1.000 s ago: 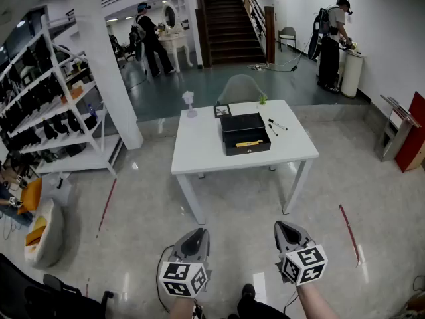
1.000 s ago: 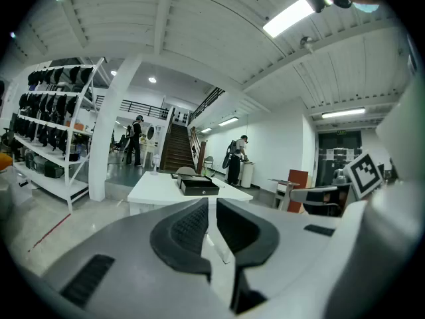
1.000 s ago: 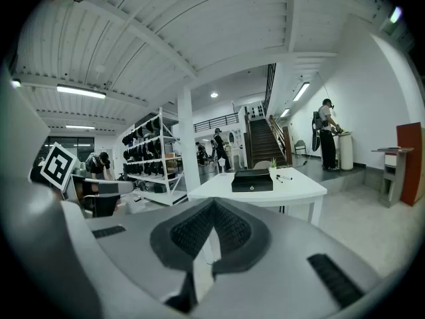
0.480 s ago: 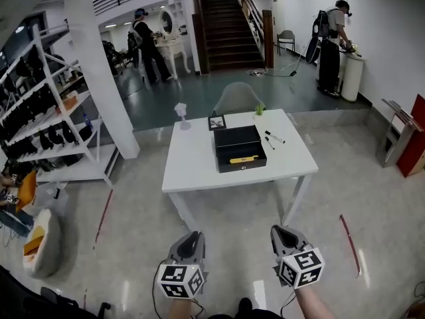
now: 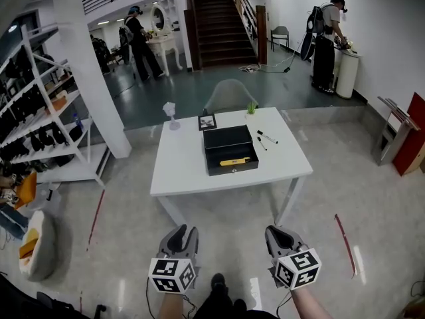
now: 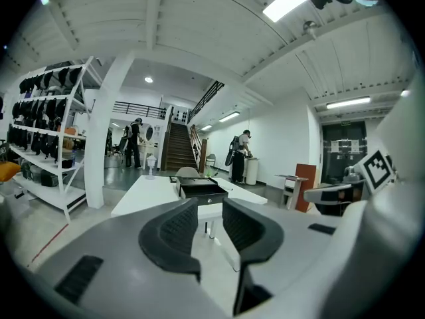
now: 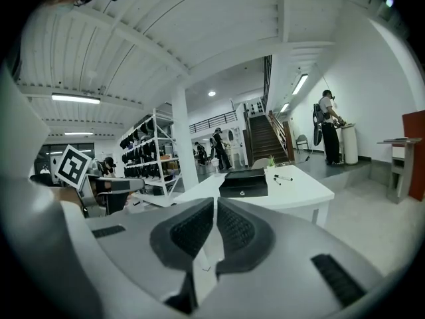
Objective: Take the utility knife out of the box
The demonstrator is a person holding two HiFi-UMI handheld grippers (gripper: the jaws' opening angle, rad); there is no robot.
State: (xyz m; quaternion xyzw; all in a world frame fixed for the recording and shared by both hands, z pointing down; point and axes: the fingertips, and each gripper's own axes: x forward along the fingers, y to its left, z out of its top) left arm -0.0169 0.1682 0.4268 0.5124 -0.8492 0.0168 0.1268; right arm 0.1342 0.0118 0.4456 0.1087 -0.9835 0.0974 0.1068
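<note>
An open black box (image 5: 229, 148) stands in the middle of a white table (image 5: 179, 171), well ahead of both grippers. The yellow utility knife (image 5: 234, 161) lies inside it near the front wall. My left gripper (image 5: 180, 230) is held low over the floor, short of the table. Its jaws have just been opening and stand apart with nothing between them (image 6: 210, 208). My right gripper (image 5: 277, 230) is beside it, shut and empty (image 7: 215, 205). The box (image 6: 202, 190) also shows far ahead in the left gripper view, and the box (image 7: 244, 183) shows in the right gripper view too.
Two markers (image 5: 267, 137), a small picture frame (image 5: 206, 121), a plant (image 5: 252, 107) and a small white stand (image 5: 170, 113) share the table. A chair (image 5: 229, 95) sits behind it. A white pillar (image 5: 86, 65) and shelves (image 5: 33, 111) are at the left. People stand far back.
The table and box have come nearer in the head view as both grippers moved toward them. The left jaws now show a gap at the tips.
</note>
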